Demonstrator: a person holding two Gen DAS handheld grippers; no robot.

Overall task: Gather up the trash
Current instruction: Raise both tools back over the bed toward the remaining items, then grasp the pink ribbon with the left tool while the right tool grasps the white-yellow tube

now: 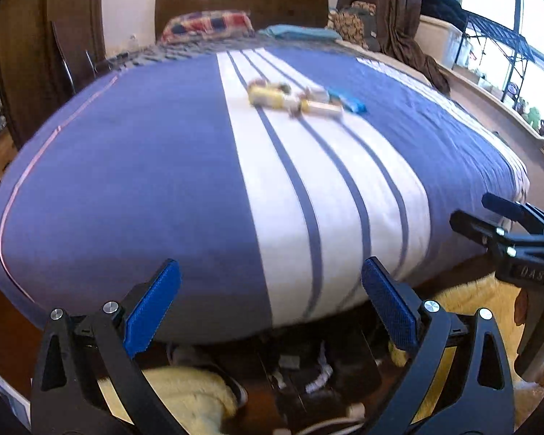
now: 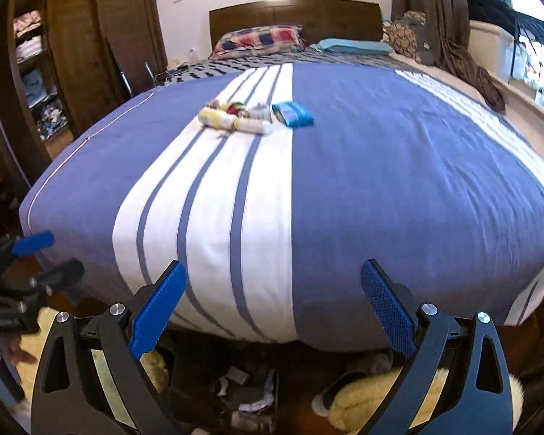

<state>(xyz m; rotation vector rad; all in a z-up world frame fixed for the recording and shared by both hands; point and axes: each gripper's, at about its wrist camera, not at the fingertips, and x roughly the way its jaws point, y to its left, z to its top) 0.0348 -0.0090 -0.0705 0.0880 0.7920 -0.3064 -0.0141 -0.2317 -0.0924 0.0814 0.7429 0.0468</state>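
Trash [image 2: 250, 116] lies in a small heap well up the bed [image 2: 399, 188], on the white striped band of the blue cover: pale yellow tubes or wrappers side by side, some smaller crumpled bits behind them, and a bright blue packet [image 2: 293, 113] just to their right, over the edge of the blue cloth. From the other side the same heap [image 1: 297, 99] looks blurred, so I can't name the pieces more closely.

Both tools hang at the foot of the bed, well apart from the heap. The left gripper [image 1: 272, 304] is spread wide with nothing between its blue pads, and the right gripper [image 2: 273, 302] is the same, released and empty.

Below the foot of the bed, on the dark floor, a low dark box [image 2: 250, 395] holds scraps of paper, with a fluffy yellow slipper [image 2: 366, 398] beside it. Pillows [image 2: 261, 41] sit against the wooden headboard [image 2: 293, 16].
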